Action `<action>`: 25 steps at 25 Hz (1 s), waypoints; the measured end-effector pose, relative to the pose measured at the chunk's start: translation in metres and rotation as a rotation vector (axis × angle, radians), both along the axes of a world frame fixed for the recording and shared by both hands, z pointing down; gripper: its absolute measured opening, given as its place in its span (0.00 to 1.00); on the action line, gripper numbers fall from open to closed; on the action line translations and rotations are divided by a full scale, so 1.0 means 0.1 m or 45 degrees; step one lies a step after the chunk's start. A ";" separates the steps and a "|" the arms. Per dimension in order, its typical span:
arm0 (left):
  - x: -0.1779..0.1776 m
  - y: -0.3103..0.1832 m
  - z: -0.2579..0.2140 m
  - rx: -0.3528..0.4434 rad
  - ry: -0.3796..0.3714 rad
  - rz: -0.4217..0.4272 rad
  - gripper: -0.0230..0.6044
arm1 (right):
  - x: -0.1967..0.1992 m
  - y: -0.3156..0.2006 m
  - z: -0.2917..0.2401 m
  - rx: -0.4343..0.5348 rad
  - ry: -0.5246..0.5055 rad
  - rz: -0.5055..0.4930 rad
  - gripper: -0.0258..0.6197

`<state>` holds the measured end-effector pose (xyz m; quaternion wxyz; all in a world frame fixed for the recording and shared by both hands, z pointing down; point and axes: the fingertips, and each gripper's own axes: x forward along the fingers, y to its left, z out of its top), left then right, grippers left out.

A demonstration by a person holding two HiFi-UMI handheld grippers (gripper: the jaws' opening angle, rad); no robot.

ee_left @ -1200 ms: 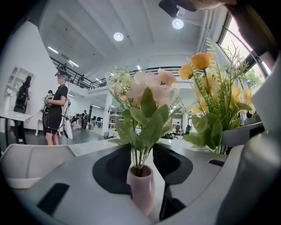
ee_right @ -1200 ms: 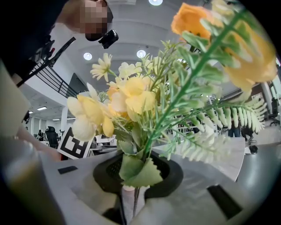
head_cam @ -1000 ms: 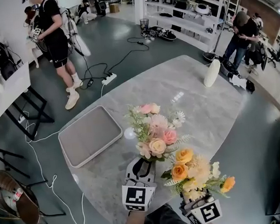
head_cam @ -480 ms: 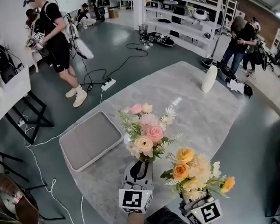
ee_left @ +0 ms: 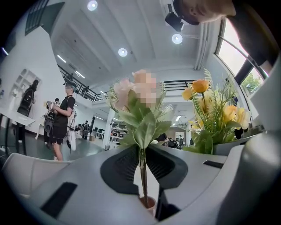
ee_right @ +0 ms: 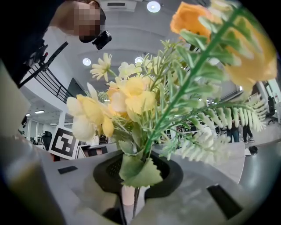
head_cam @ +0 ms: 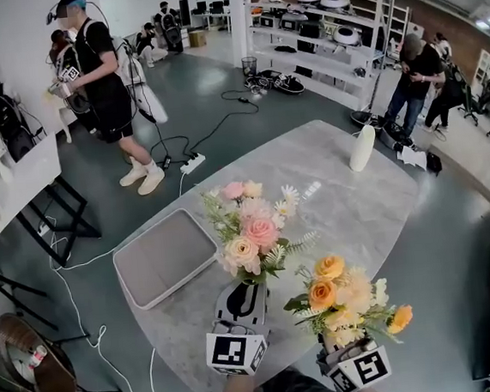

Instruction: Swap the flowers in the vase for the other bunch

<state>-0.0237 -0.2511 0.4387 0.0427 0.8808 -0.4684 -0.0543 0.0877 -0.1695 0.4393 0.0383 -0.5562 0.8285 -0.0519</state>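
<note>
Pink bunch [head_cam: 250, 229] and orange bunch [head_cam: 345, 297] stand upright; tray [head_cam: 164, 254] left, vase [head_cam: 362, 148] beyond.

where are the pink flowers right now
Head view, centre: the pink flowers stand upright in the left gripper over the table, right of the grey tray and left of the orange flowers.
</note>
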 end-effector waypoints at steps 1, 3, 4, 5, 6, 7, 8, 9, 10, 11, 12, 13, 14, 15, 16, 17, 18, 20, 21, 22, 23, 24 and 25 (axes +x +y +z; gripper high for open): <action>-0.03 -0.01 -0.03 0.007 0.008 -0.001 0.13 | -0.02 -0.01 -0.01 0.001 -0.005 0.002 0.16; -0.06 -0.02 -0.09 0.021 0.023 -0.007 0.13 | -0.01 -0.02 0.00 -0.004 -0.021 0.008 0.16; -0.06 -0.02 -0.12 0.028 0.028 -0.012 0.13 | 0.01 -0.01 0.00 -0.005 -0.030 0.012 0.16; -0.06 -0.02 -0.14 0.035 0.030 -0.016 0.13 | 0.03 -0.01 0.00 -0.005 -0.038 0.016 0.16; -0.06 -0.02 -0.17 0.041 0.031 -0.017 0.13 | 0.04 -0.01 -0.01 -0.003 -0.044 0.018 0.16; -0.06 -0.02 -0.19 0.047 0.031 -0.016 0.13 | 0.05 -0.01 -0.02 0.000 -0.047 0.020 0.16; -0.07 -0.03 -0.22 0.053 0.032 -0.014 0.13 | 0.05 -0.01 -0.04 0.002 -0.049 0.022 0.16; -0.08 -0.03 -0.24 0.059 0.035 -0.013 0.13 | 0.05 -0.02 -0.05 0.005 -0.050 0.024 0.16; -0.10 -0.03 -0.27 0.066 0.038 -0.013 0.13 | 0.05 -0.02 -0.06 0.007 -0.052 0.026 0.16; -0.11 -0.03 -0.30 0.072 0.043 -0.013 0.13 | 0.04 -0.02 -0.06 0.009 -0.054 0.029 0.16; -0.13 -0.02 -0.32 0.078 0.047 -0.015 0.11 | 0.03 -0.01 -0.07 0.010 -0.055 0.031 0.16; -0.14 -0.01 -0.35 0.083 0.051 -0.017 0.11 | 0.03 0.00 -0.08 0.013 -0.056 0.032 0.16; -0.15 -0.01 -0.37 0.088 0.055 -0.017 0.11 | 0.03 0.00 -0.09 0.016 -0.057 0.032 0.16; -0.16 0.00 -0.40 0.092 0.060 -0.017 0.11 | 0.02 0.01 -0.10 0.019 -0.058 0.032 0.16; -0.17 -0.01 -0.42 0.097 0.063 -0.017 0.11 | 0.02 0.01 -0.11 0.021 -0.058 0.031 0.16; -0.17 -0.01 -0.44 0.101 0.064 -0.019 0.11 | 0.02 0.01 -0.12 0.023 -0.058 0.030 0.16; -0.17 0.00 -0.46 0.107 0.064 -0.021 0.11 | 0.03 0.02 -0.12 0.024 -0.058 0.028 0.16; -0.16 0.02 -0.48 0.118 0.069 -0.028 0.11 | 0.07 0.04 -0.11 0.025 -0.059 0.026 0.16; -0.16 0.03 -0.49 0.124 0.074 -0.032 0.11 | 0.09 0.05 -0.11 0.026 -0.060 0.026 0.16; -0.15 0.04 -0.50 0.129 0.078 -0.036 0.11 | 0.11 0.07 -0.10 0.026 -0.061 0.025 0.16; -0.14 0.05 -0.50 0.134 0.082 -0.040 0.11 | 0.14 0.07 -0.09 0.027 -0.063 0.024 0.16; -0.14 0.06 -0.51 0.137 0.085 -0.044 0.11 | 0.16 0.07 -0.09 0.027 -0.065 0.023 0.16; -0.14 0.06 -0.53 0.140 0.086 -0.049 0.11 | 0.16 0.07 -0.09 0.027 -0.067 0.021 0.16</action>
